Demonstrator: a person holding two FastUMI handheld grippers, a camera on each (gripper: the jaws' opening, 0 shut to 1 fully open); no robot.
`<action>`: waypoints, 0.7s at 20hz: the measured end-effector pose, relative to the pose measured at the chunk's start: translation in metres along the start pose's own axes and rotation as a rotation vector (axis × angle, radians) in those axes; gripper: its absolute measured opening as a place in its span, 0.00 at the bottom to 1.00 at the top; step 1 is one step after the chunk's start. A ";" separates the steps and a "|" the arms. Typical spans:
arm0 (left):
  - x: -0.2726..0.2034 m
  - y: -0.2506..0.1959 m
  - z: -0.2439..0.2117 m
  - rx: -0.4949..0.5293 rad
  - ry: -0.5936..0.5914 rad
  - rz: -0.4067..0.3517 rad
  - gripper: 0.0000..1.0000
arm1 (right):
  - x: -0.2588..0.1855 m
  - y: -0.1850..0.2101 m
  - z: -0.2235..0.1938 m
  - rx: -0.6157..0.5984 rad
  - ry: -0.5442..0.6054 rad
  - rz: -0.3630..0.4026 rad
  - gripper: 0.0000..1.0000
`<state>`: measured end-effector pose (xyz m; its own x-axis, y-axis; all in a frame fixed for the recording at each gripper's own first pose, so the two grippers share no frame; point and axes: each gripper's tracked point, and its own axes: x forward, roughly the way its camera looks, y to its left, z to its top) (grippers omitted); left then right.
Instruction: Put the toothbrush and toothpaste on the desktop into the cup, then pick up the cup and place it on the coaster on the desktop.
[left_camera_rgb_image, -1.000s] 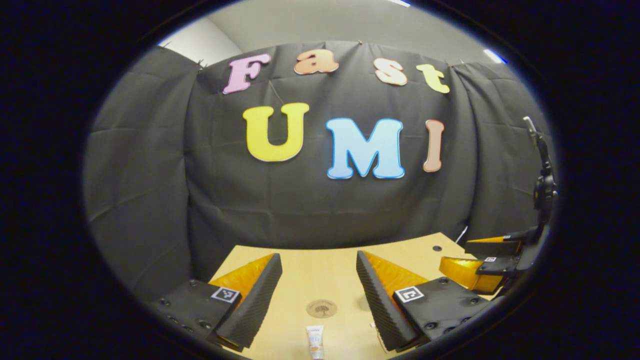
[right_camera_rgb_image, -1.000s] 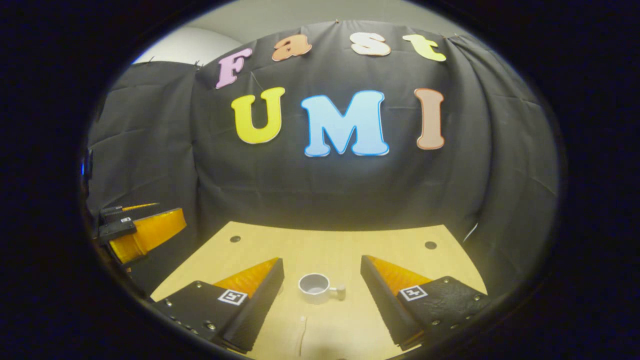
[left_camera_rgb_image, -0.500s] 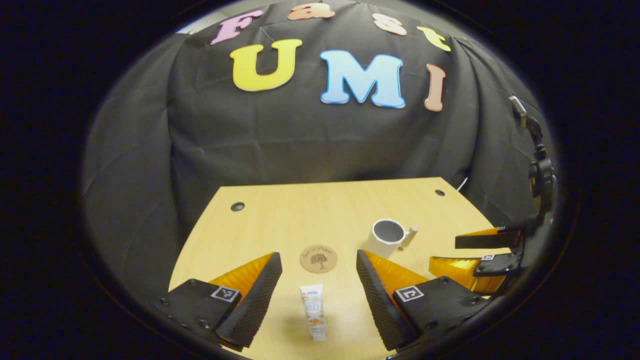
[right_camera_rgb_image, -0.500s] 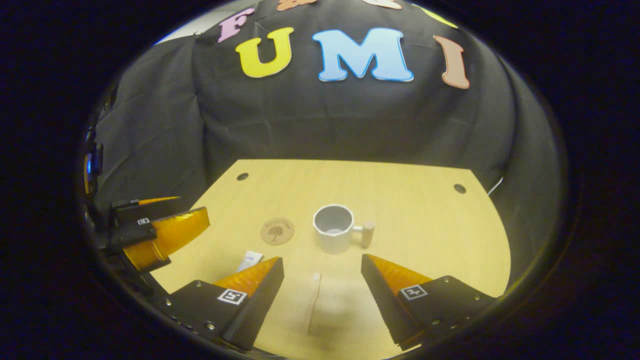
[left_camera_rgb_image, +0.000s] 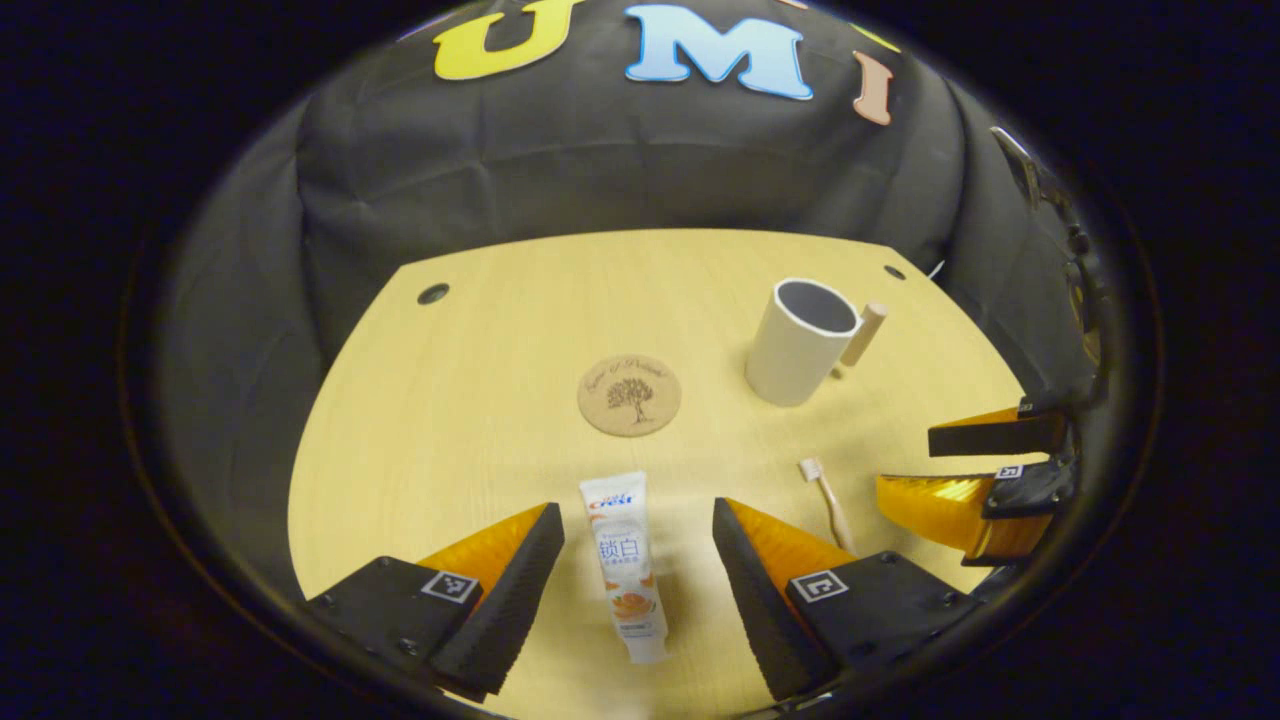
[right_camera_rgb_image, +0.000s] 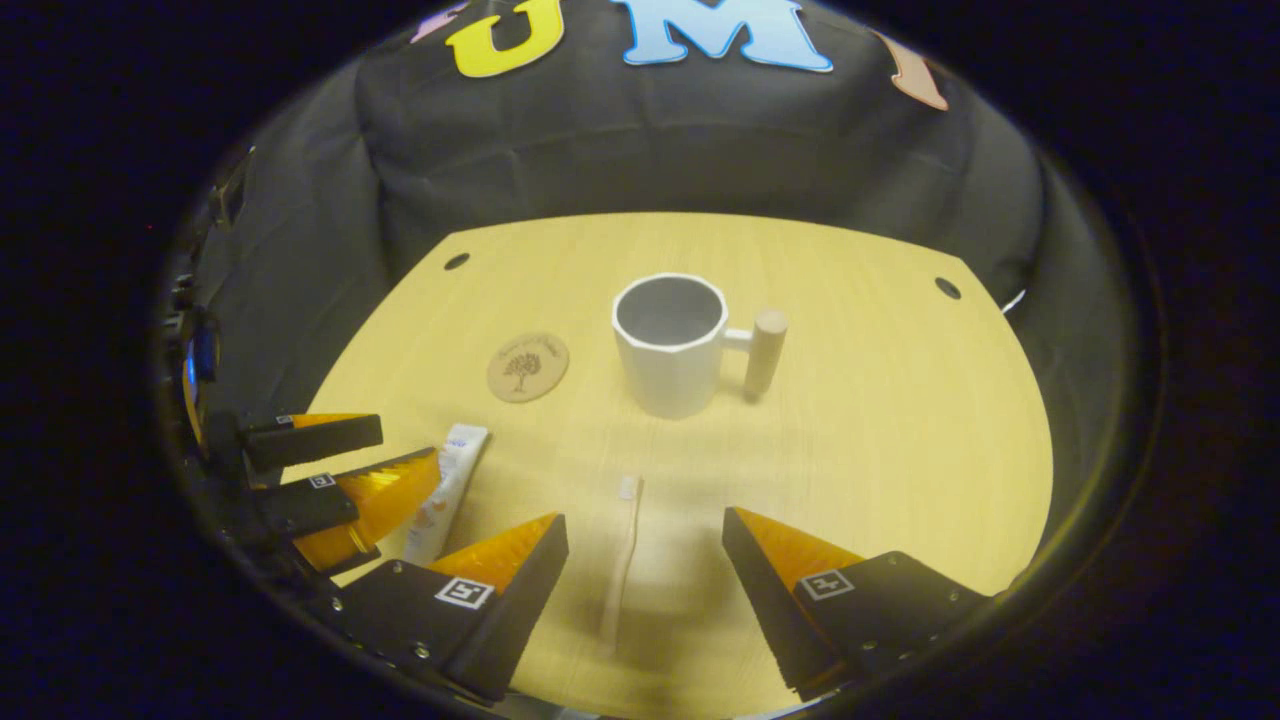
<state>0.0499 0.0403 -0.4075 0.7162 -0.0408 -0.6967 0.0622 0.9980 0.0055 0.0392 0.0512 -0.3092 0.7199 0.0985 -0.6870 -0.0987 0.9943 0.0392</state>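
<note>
Left claw (left_camera_rgb_image: 638, 560) now frames toothpaste (left_camera_rgb_image: 625, 560) (fingers spread).

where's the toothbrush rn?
Flat on the desktop, in the right gripper view: toothbrush between the right gripper fingers, nearer than the cup.

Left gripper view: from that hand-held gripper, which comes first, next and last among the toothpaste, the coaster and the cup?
1. Toothpaste, lying between the left hand-held gripper's fingers.
2. Coaster, straight ahead.
3. Cup, farther, to the right.
</note>
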 end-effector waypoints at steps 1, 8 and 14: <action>0.007 0.002 -0.008 -0.005 0.025 0.005 0.97 | 0.006 0.000 -0.007 0.009 0.031 0.000 0.89; 0.041 0.019 -0.041 -0.069 0.145 0.041 0.98 | 0.039 0.004 -0.040 0.006 0.192 -0.027 0.83; 0.048 0.033 -0.050 -0.080 0.196 0.079 0.95 | 0.049 0.001 -0.052 -0.033 0.255 -0.062 0.78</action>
<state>0.0514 0.0734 -0.4767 0.5676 0.0395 -0.8223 -0.0497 0.9987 0.0136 0.0392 0.0551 -0.3807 0.5294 0.0200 -0.8482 -0.0847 0.9960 -0.0294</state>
